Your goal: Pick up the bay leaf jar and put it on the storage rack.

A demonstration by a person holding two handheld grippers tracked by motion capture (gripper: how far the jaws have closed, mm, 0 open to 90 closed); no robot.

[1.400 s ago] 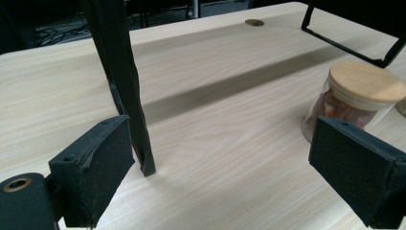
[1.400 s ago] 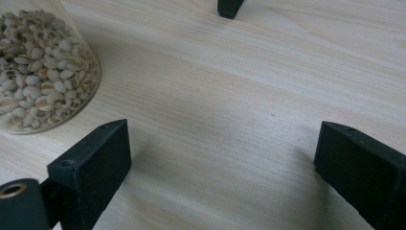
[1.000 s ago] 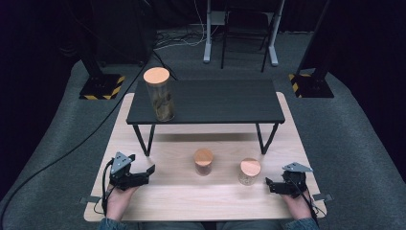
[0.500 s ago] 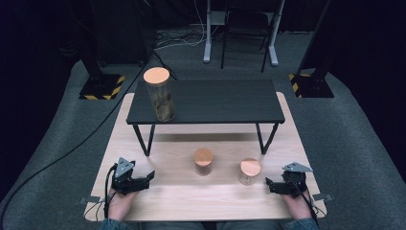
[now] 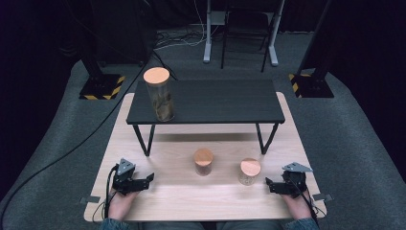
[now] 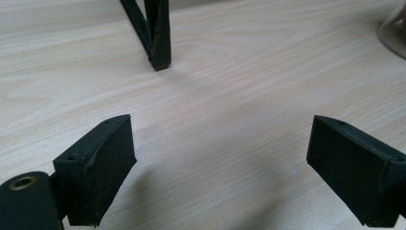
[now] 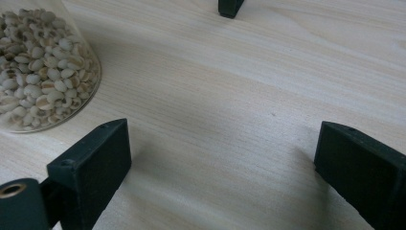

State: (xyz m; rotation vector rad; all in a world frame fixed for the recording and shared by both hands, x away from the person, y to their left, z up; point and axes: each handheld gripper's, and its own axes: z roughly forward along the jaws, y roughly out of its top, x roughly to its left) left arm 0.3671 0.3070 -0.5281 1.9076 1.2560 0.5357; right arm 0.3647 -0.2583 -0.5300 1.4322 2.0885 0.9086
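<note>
The fingers [image 7: 91, 167] of the right gripper [image 5: 273, 186] are spread wide and hold nothing; the small jar of pale grains [image 7: 40, 67] stands at the upper left of the right gripper view, just beside them and cut off by the frame edge. The left gripper [image 5: 143, 181], at the lower left of the high view, also has its fingers [image 6: 98, 165] wide apart over the bare tabletop [image 5: 215, 196]. Only a glass edge [image 6: 392, 36] shows at the upper right of its view.
</note>
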